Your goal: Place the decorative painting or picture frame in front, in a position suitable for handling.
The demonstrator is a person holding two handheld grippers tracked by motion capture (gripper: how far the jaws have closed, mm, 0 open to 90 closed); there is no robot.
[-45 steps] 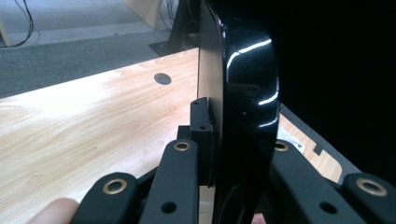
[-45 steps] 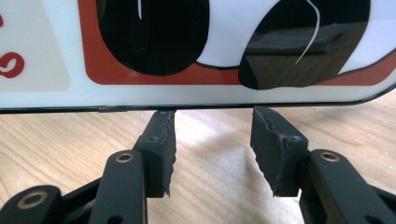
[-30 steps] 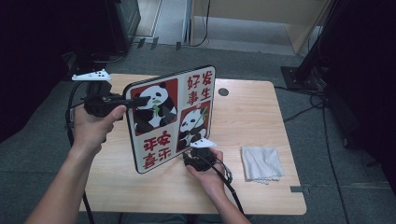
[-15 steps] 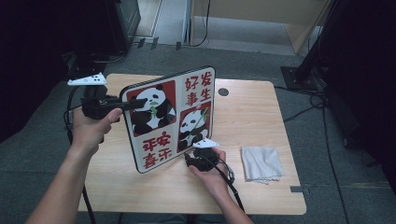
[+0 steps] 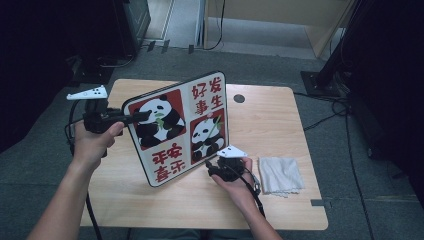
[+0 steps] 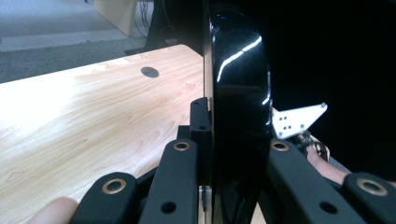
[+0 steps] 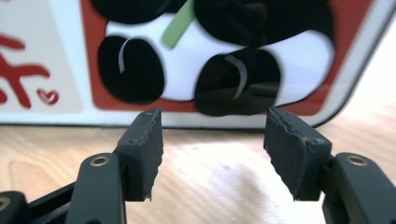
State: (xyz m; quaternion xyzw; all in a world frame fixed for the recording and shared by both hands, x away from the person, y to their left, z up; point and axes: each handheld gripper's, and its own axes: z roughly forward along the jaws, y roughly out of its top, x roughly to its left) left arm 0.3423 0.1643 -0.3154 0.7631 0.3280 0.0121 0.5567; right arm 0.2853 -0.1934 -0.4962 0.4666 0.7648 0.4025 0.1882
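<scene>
Light wooden table (image 5: 280,125) over grey carpet. The glossy panda-print board with red Chinese characters (image 5: 182,127) stands on edge near the middle. The left gripper (image 5: 137,116) is clamped on its left edge. The right gripper (image 7: 212,154) has just been opening, nothing between its jaws, sitting just in front of the board's bottom corner. A white cloth (image 5: 280,175) lies to the right.

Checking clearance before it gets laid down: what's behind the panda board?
Behind the panda board, the left gripper view shows bare table with a round hole. From the high view, the strip right behind it is covered.
</scene>
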